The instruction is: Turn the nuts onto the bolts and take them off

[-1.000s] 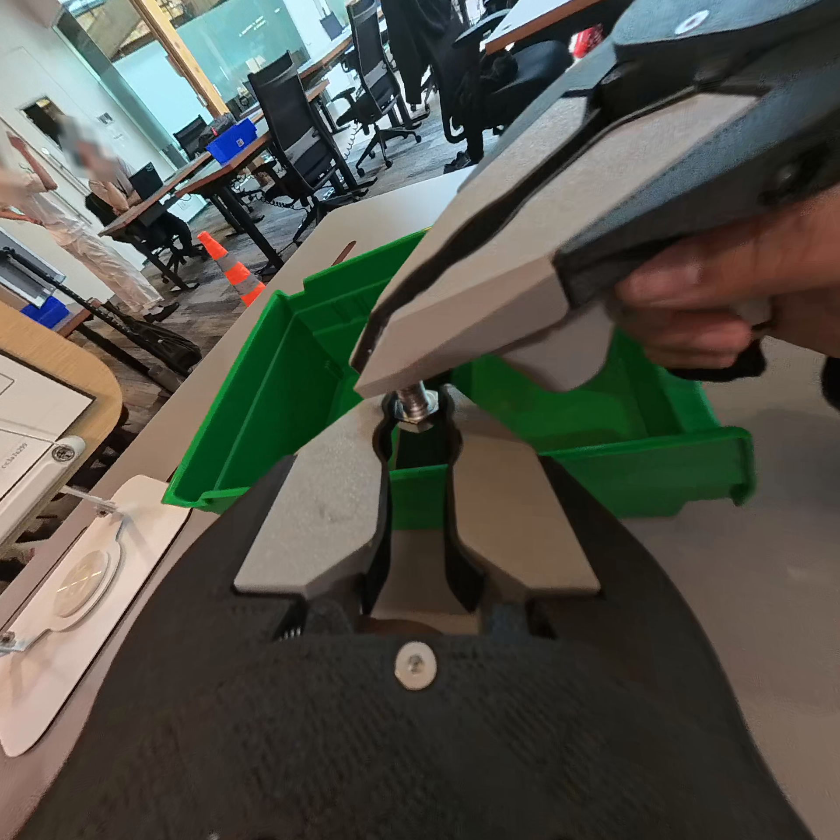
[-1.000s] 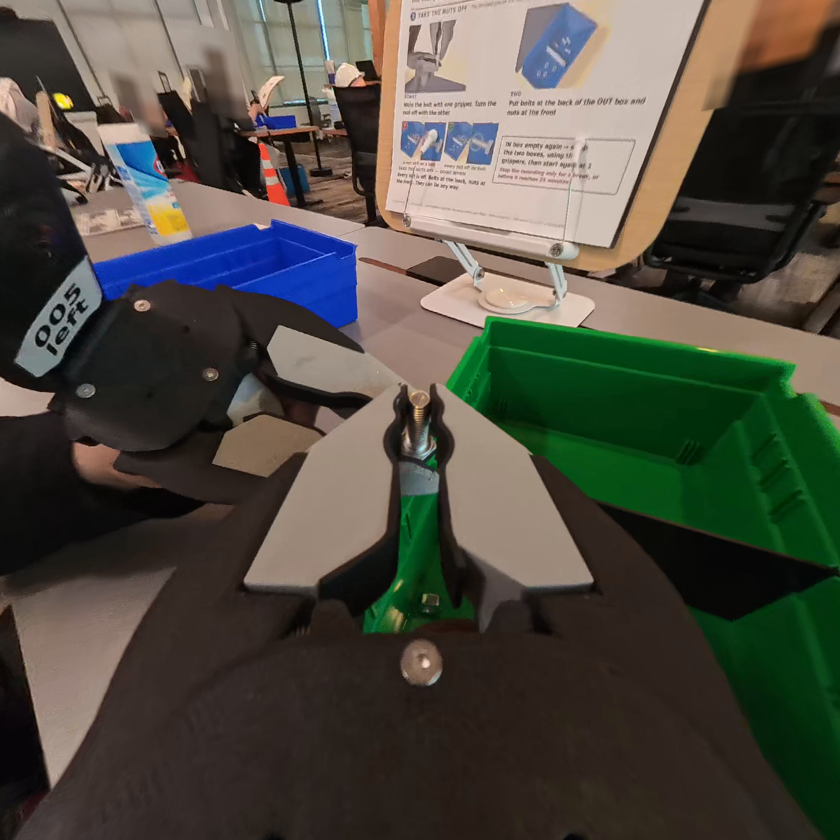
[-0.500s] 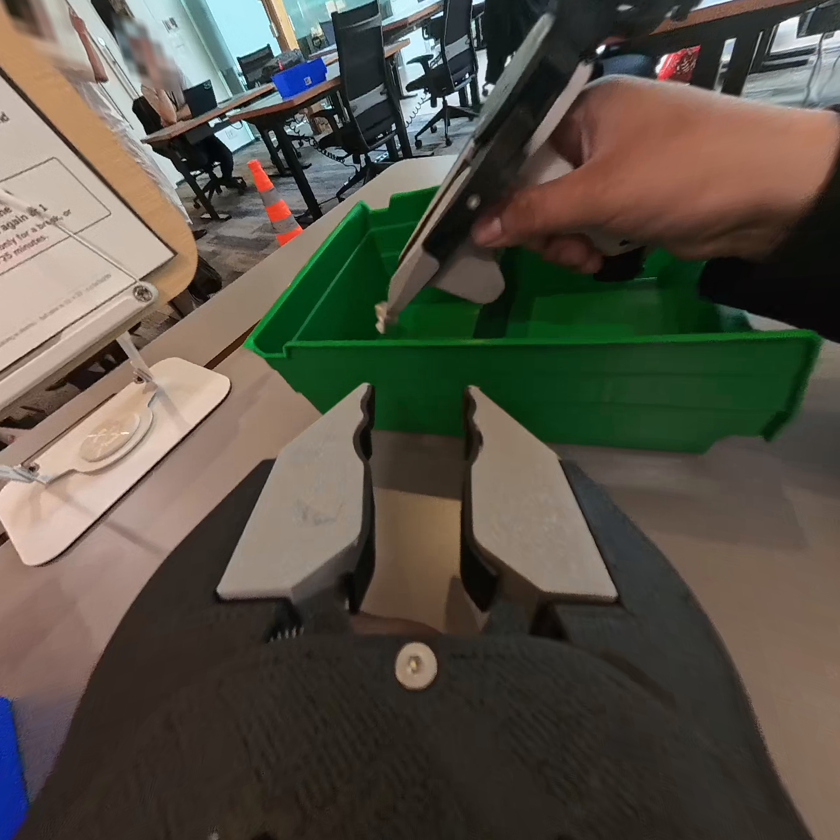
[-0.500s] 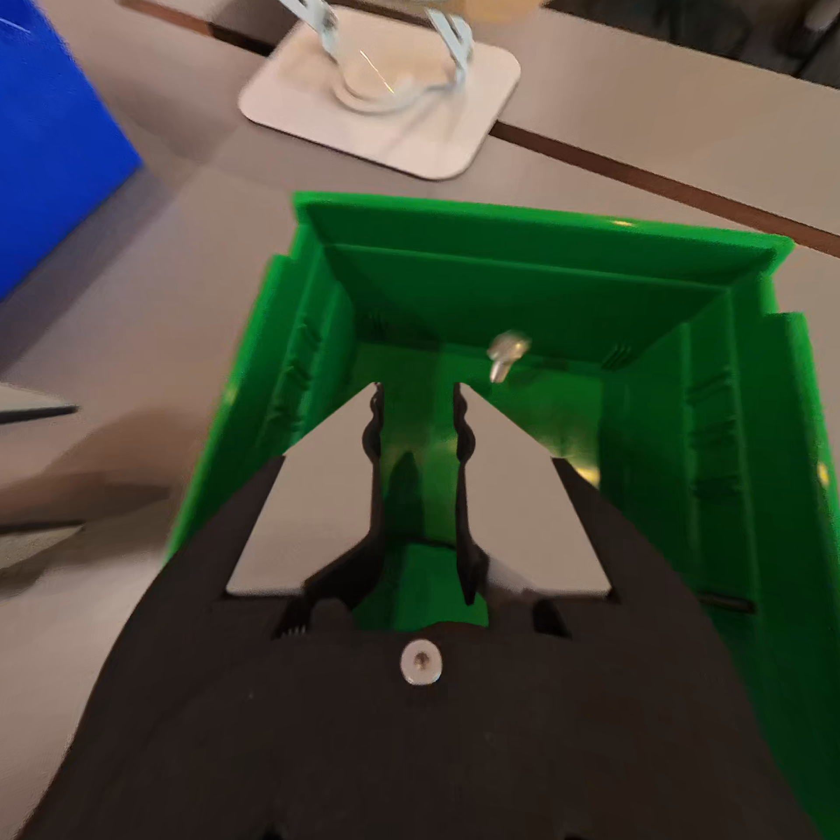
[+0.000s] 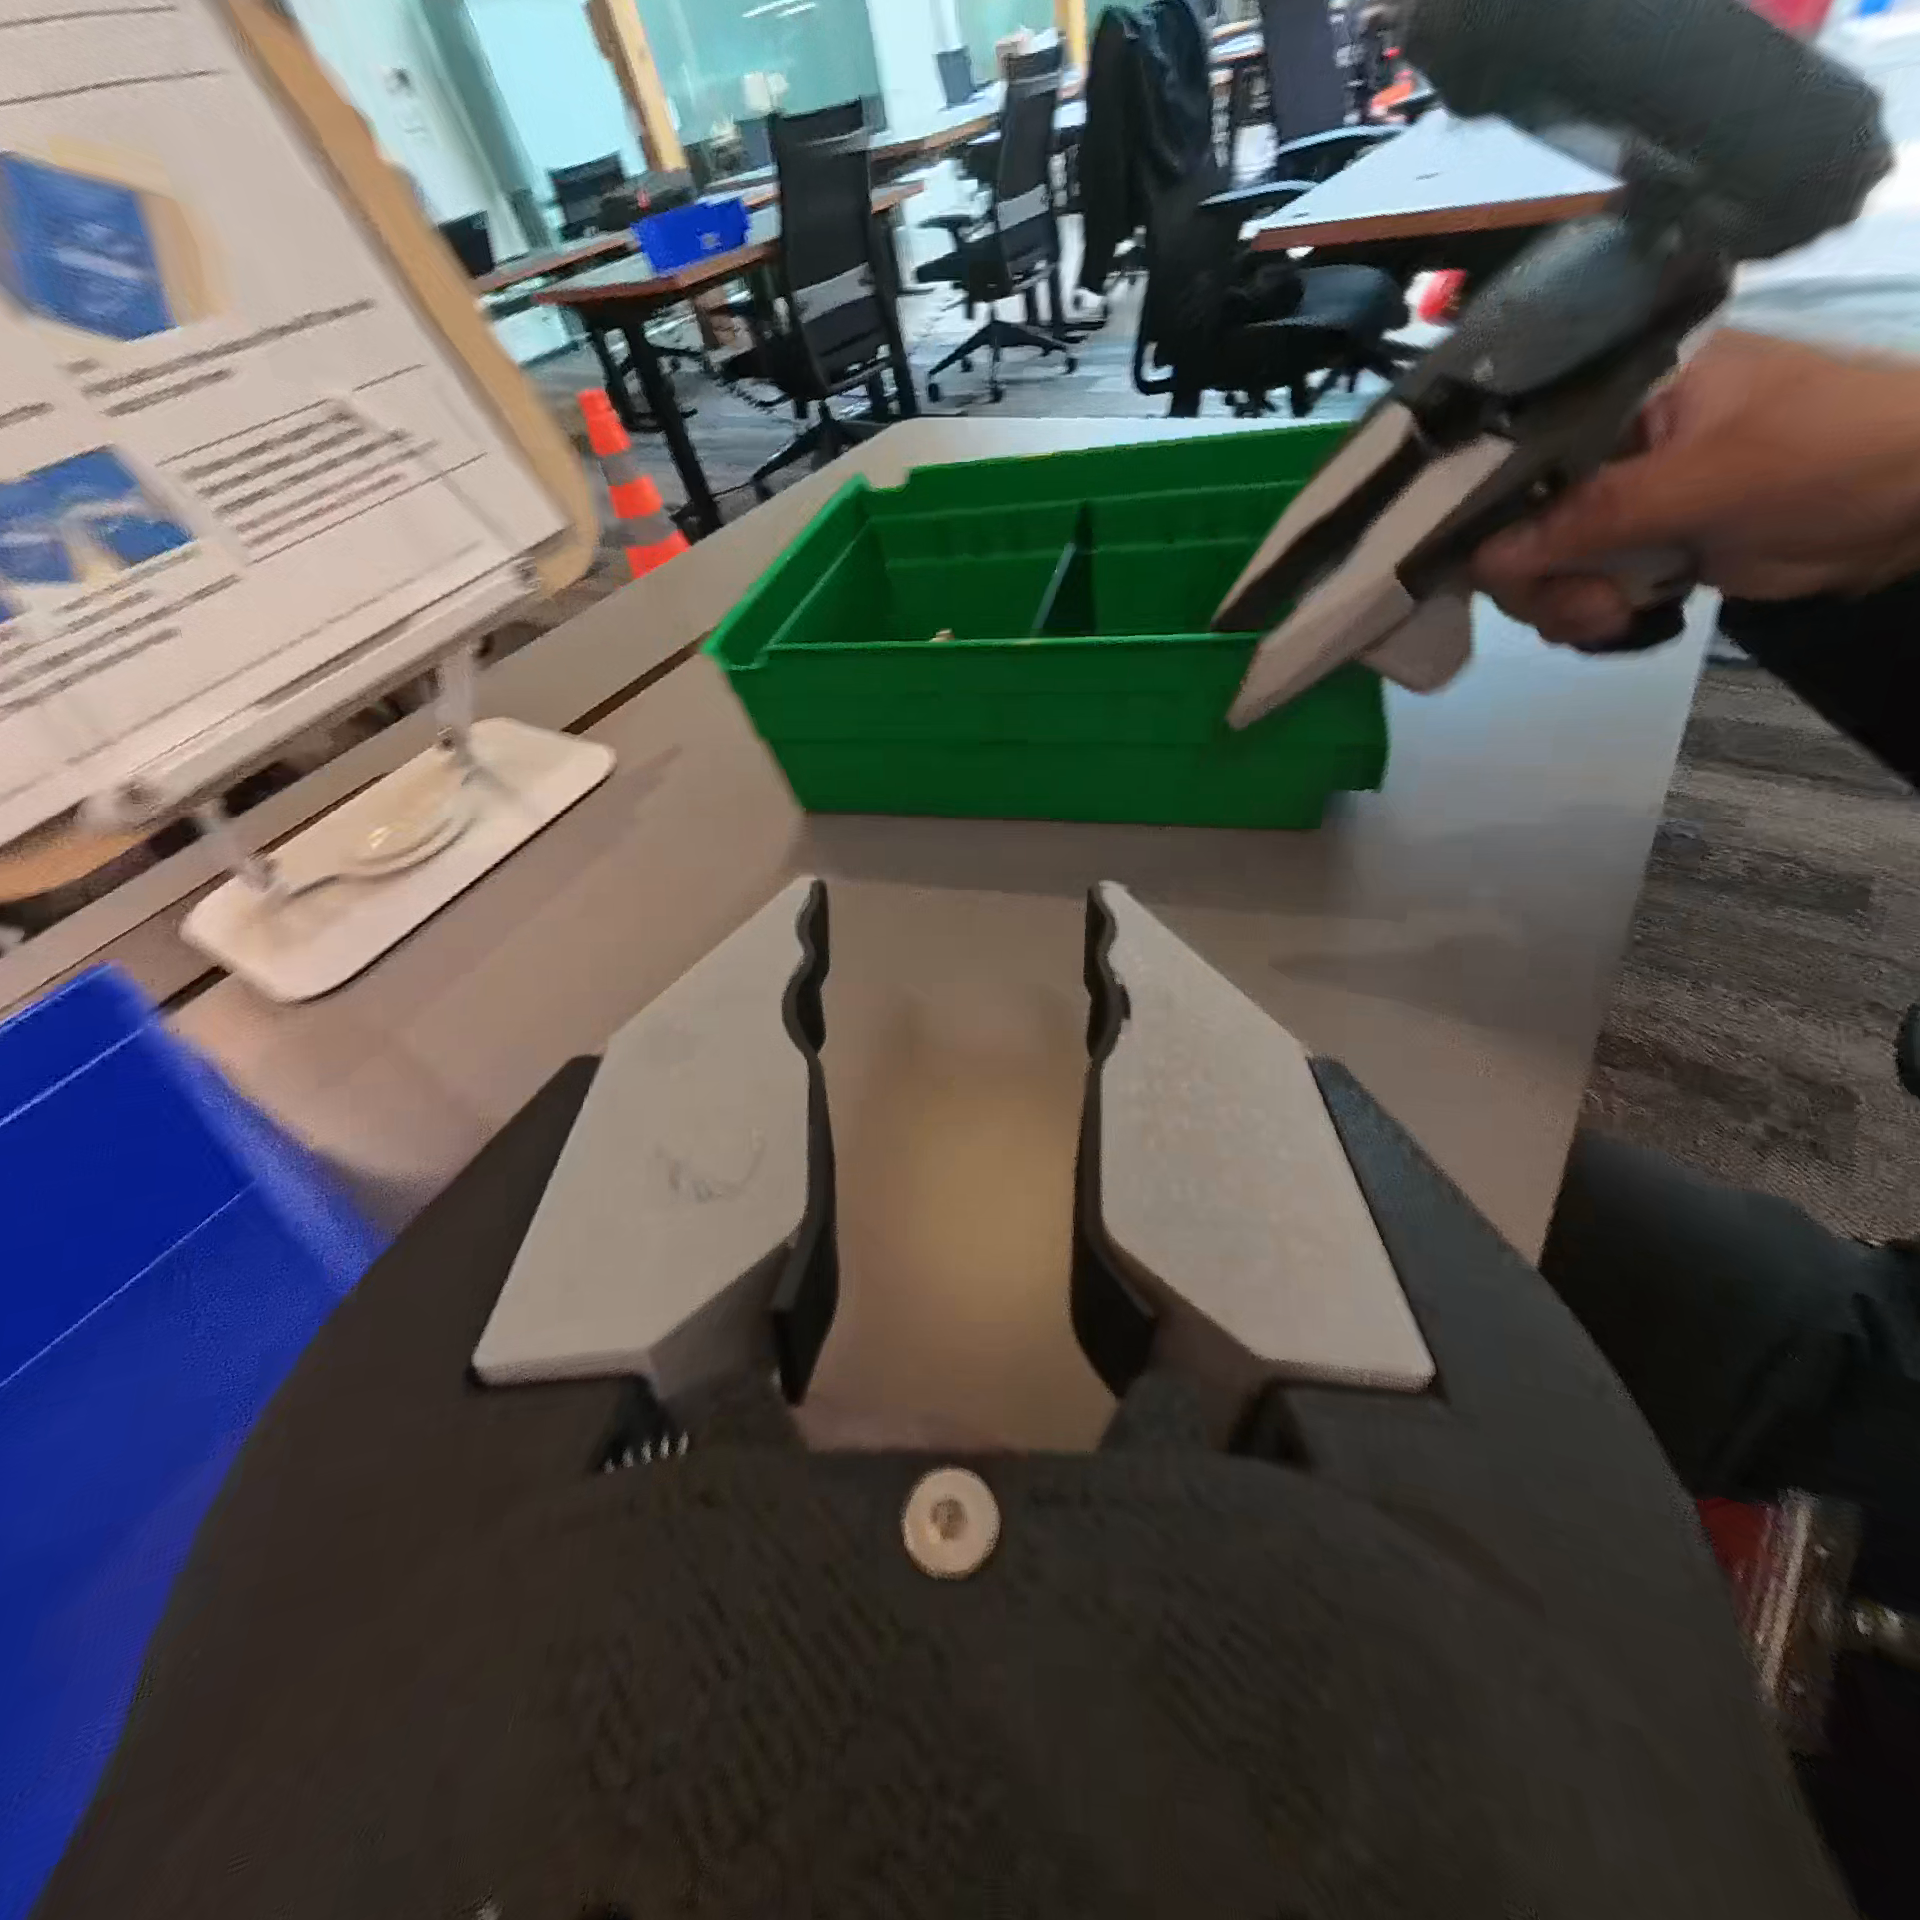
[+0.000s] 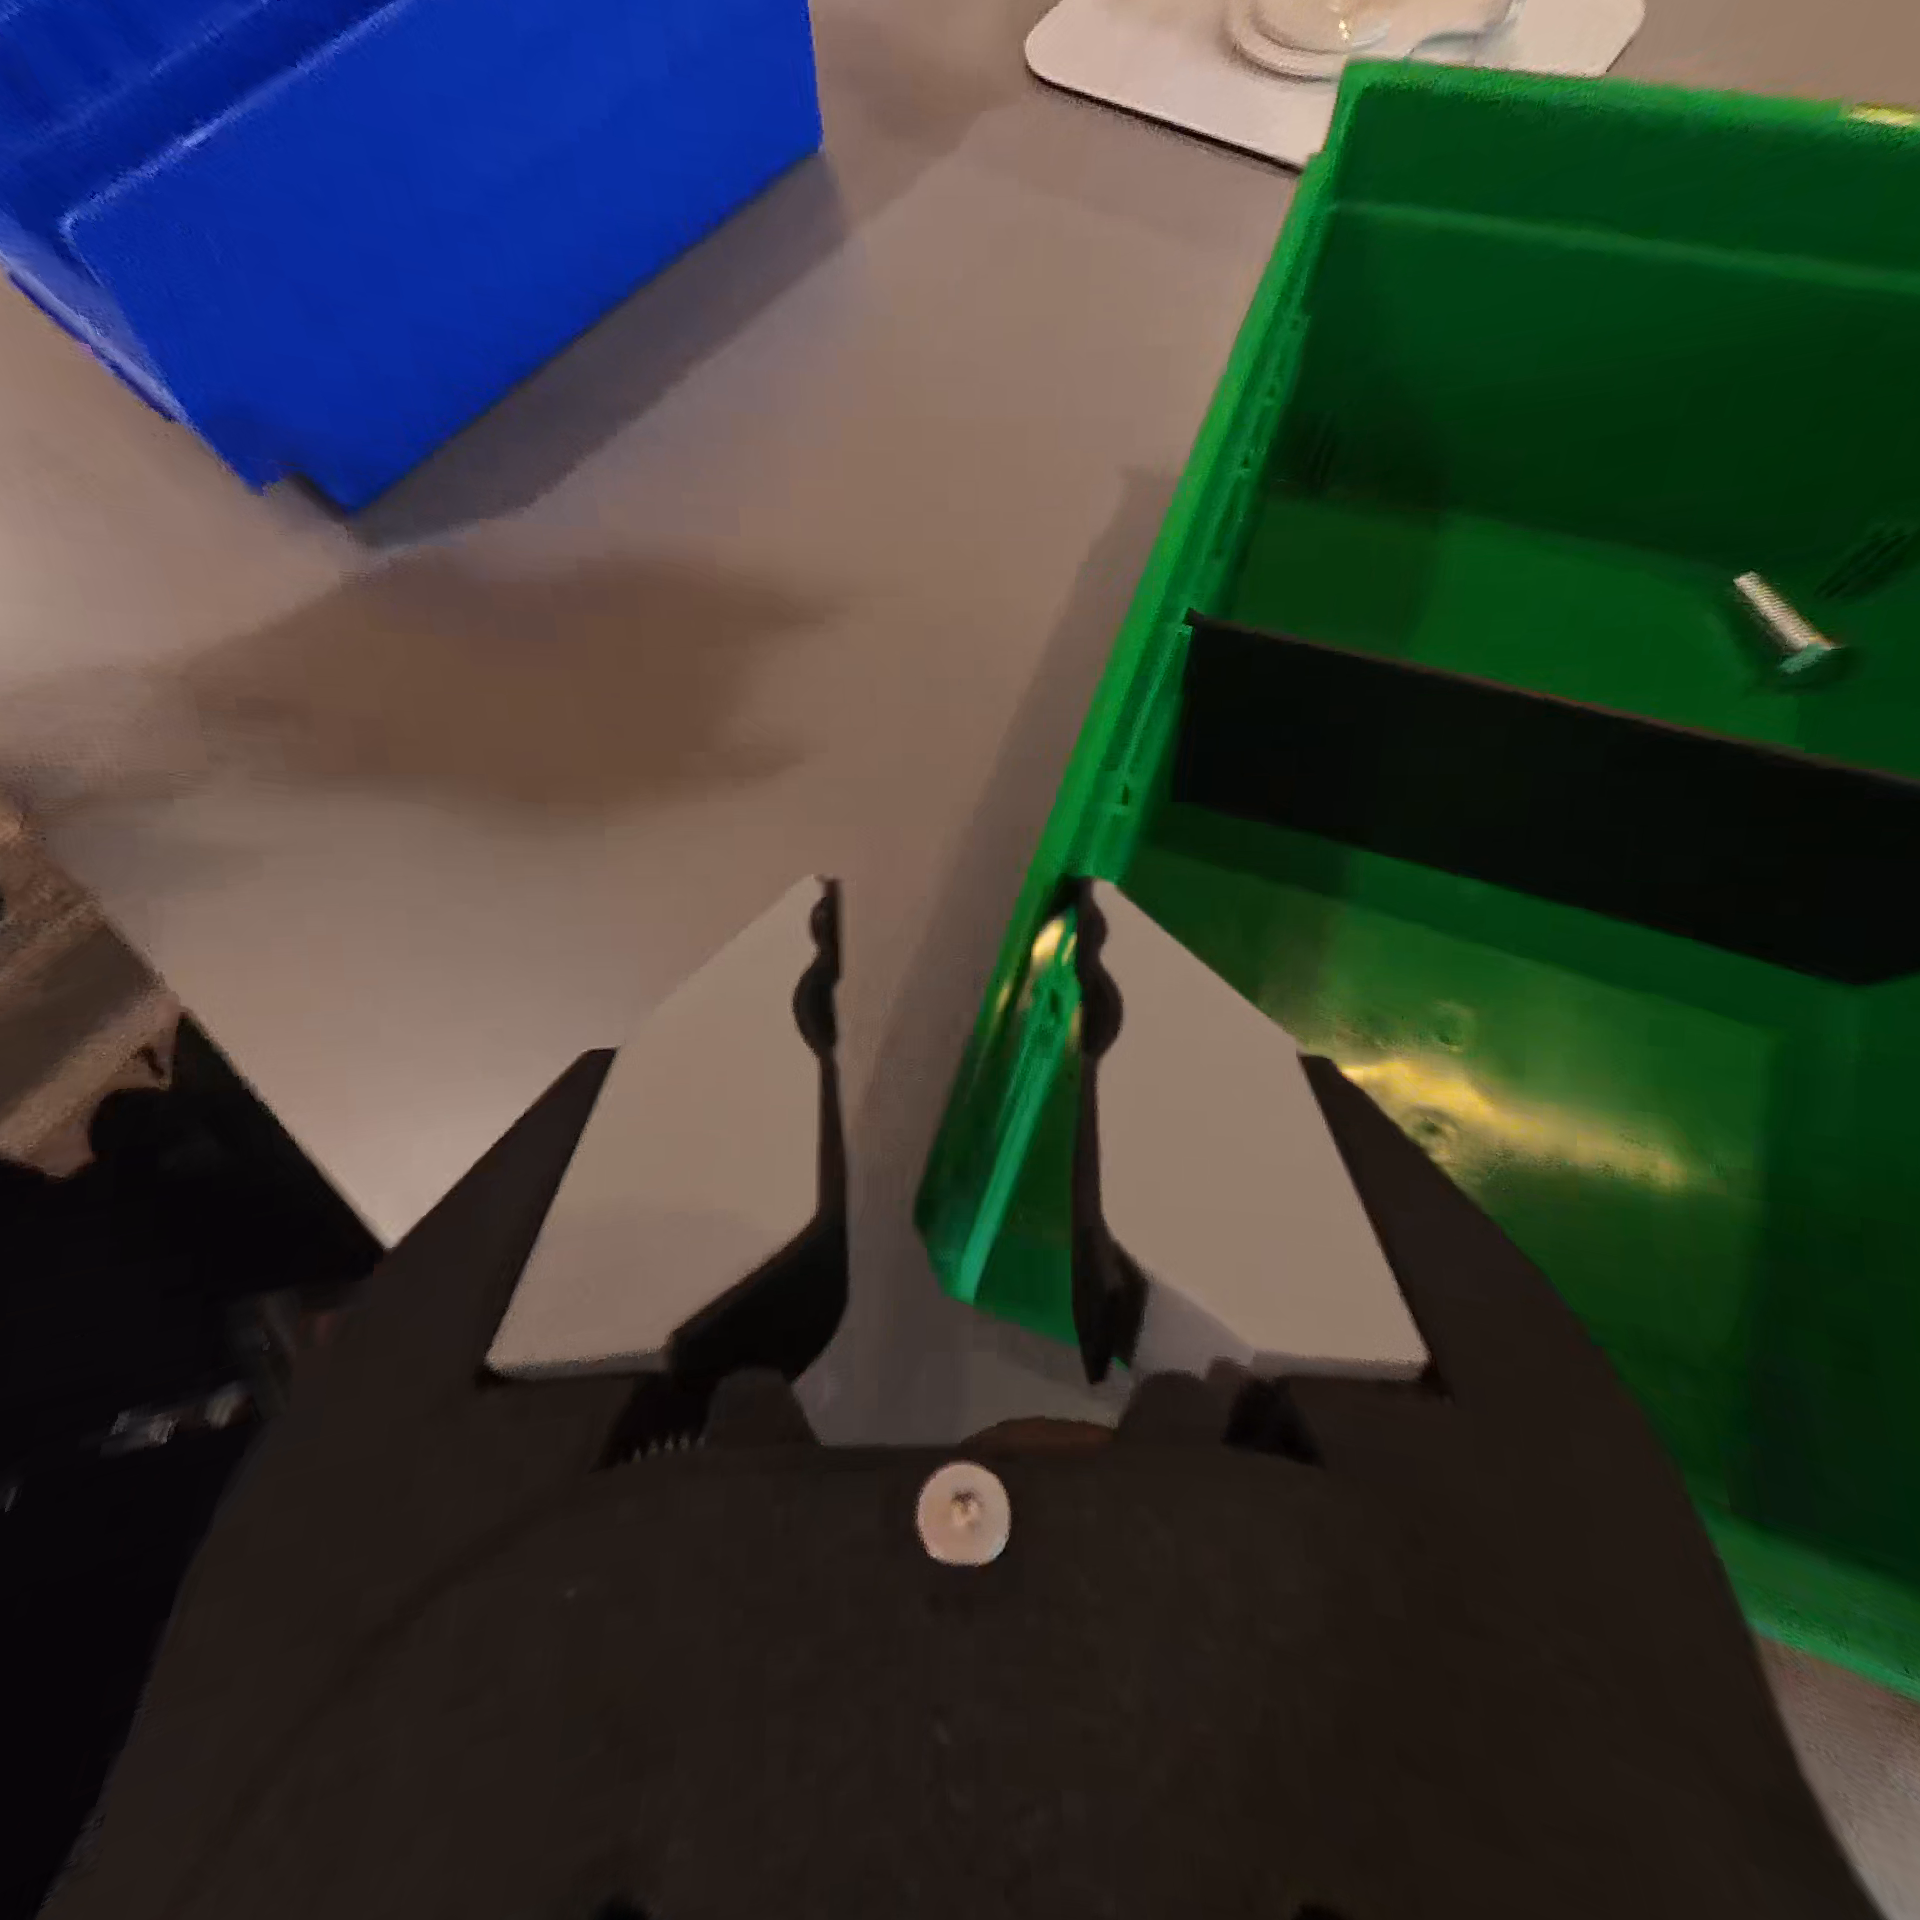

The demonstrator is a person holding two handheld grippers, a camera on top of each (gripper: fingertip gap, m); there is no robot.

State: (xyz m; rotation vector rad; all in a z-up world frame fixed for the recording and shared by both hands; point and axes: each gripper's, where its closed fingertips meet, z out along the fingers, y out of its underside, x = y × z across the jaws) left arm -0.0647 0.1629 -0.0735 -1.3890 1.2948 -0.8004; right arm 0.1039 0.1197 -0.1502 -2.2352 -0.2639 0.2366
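Note:
My left gripper is open and empty above the grey table, some way short of the green bin. My right gripper is open and empty, held above the bin's near left wall; it also shows in the left wrist view at the bin's right end. A silver bolt lies on the floor of the green bin's far compartment, beyond the black divider. A small pale object shows inside the bin in the left wrist view.
A blue bin stands on the table to the left, also in the left wrist view. An instruction sheet on a stand with a white base stands behind. Office desks and chairs lie beyond the table.
A second ago both grippers were shut on one bolt with its nut. Both opened; the bolt dropped into the green bin. The left gripper drew back from the bin; the right swung left.

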